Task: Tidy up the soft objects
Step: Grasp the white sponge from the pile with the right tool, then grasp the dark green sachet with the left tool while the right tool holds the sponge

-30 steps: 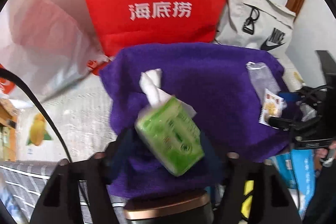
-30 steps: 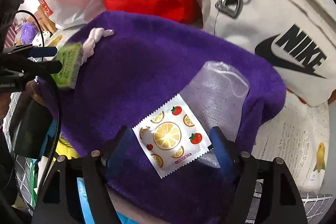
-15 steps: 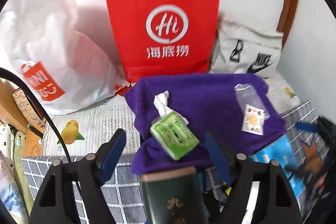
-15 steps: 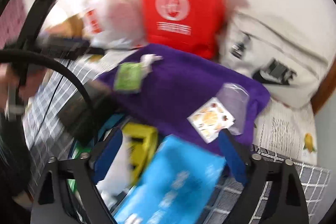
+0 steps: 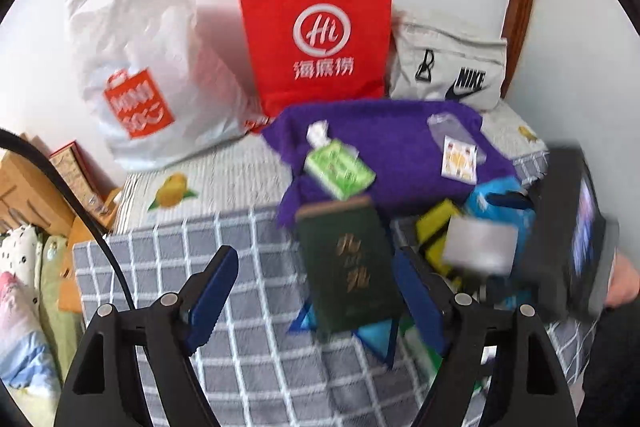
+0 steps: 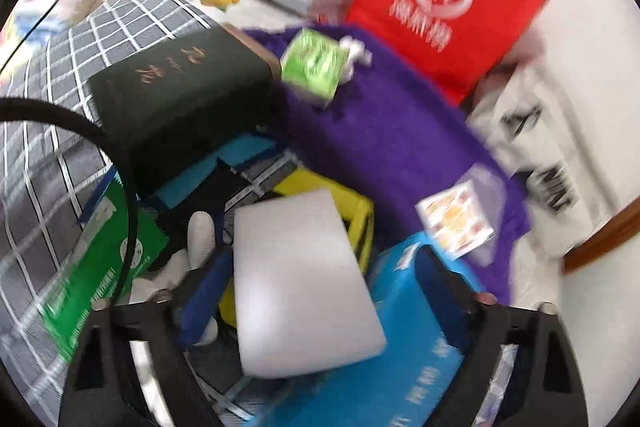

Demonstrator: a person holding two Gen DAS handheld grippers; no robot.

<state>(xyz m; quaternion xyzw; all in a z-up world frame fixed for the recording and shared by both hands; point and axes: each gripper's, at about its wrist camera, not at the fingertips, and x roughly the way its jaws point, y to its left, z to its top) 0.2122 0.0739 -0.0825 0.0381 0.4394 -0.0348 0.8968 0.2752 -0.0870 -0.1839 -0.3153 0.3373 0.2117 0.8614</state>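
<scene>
While both views are a bit blurry, the main things can be made out. The green tissue pack (image 5: 340,169) lies on the purple towel (image 5: 396,143), near the towel's left front edge. Its long side runs slanted, and the white tissue sticking out of it points up and to the left, toward the red bag (image 5: 316,35). The little orange-print packet (image 5: 459,163) lies on the right part of the towel, long side almost straight up and down, with a clear plastic piece just above it. Both are well ahead of the left gripper (image 5: 316,291), not between its jaws, which are spread wide with nothing in them. A dark green box (image 5: 350,263) sits between those jaws in the view, in front of the towel.

In the right view, a white foam block (image 6: 300,287) sits between the jaws of the right gripper (image 6: 320,291). Its long side points forward, along the fingers. I cannot tell if the jaws are squeezing it. The tissue pack (image 6: 314,67) is far ahead on the towel (image 6: 400,131).
</scene>
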